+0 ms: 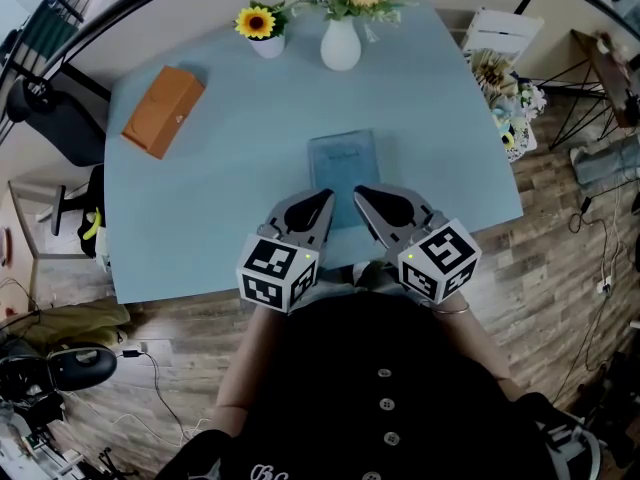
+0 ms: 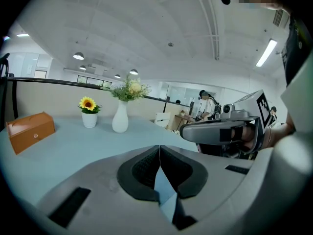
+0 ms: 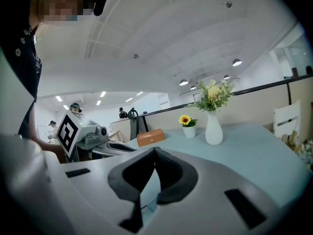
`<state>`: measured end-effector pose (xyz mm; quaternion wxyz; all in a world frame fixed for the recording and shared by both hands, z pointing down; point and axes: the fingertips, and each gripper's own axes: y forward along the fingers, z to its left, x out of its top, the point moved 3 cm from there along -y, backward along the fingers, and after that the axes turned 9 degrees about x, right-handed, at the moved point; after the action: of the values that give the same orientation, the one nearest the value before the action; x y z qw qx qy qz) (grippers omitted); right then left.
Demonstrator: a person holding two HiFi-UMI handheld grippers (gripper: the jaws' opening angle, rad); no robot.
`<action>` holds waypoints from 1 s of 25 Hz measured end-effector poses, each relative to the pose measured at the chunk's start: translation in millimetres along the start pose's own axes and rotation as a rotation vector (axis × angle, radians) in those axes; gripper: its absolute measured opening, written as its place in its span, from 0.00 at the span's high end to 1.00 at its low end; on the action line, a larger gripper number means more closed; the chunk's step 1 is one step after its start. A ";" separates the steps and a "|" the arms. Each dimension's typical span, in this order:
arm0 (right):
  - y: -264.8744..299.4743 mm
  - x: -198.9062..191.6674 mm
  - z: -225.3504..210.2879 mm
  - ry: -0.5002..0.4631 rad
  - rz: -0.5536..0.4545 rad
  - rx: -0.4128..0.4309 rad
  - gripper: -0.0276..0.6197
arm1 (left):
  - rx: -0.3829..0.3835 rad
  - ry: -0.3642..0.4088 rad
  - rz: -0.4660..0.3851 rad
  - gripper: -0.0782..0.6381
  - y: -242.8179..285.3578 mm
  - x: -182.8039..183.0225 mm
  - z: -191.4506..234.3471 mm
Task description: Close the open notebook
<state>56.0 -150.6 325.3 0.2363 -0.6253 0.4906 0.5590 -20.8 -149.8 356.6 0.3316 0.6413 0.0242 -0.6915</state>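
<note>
- The slate-blue rectangular notebook [image 1: 343,163] is lying on the pale blue counter [image 1: 200,198], about midway between its left and right edges and closer to the near edge than the far one; it is showing one dark cover and no white pages, so I am judging it as already lying closed, or very nearly so.
- The left hand-held gripper [image 1: 327,197] is clenched with its pads meeting and nothing between them; the right hand-held gripper [image 1: 359,191] is clenched and empty too; both are sitting side by side over the notebook's near end, and I cannot tell whether either is touching the cover.
- If the cover is springing up at all, the better way is going to be pressing with the closed tips as blunt pushers, one near each long side, straight down rather than forward; a forward push is likely to slide the light book toward the far edge.
- The white ceramic vase of flowers [image 1: 340,44] and the small white pot with a sunflower [image 1: 262,30] are standing well apart at the far edge, and the orange rectangular box [image 1: 162,110] is lying toward the far left corner; none is crowding the work.
- When pulling away, lifting first and then drawing back toward the near edge is going to avoid dragging the cover open.
</note>
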 end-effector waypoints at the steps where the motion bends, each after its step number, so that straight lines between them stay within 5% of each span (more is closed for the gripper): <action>1: -0.2 -1.0 -1.1 0.003 0.002 -0.002 0.96 | -0.001 -0.005 0.004 0.87 1.0 -0.5 0.1; 25: 1.6 -6.8 -3.2 -0.010 0.031 -0.021 0.96 | -0.058 -0.043 0.011 0.87 1.6 -3.5 -4.2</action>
<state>56.8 -151.6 332.8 0.2234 -0.6172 0.4930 0.5710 -16.5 -147.6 359.7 0.3545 0.6164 0.0336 -0.7023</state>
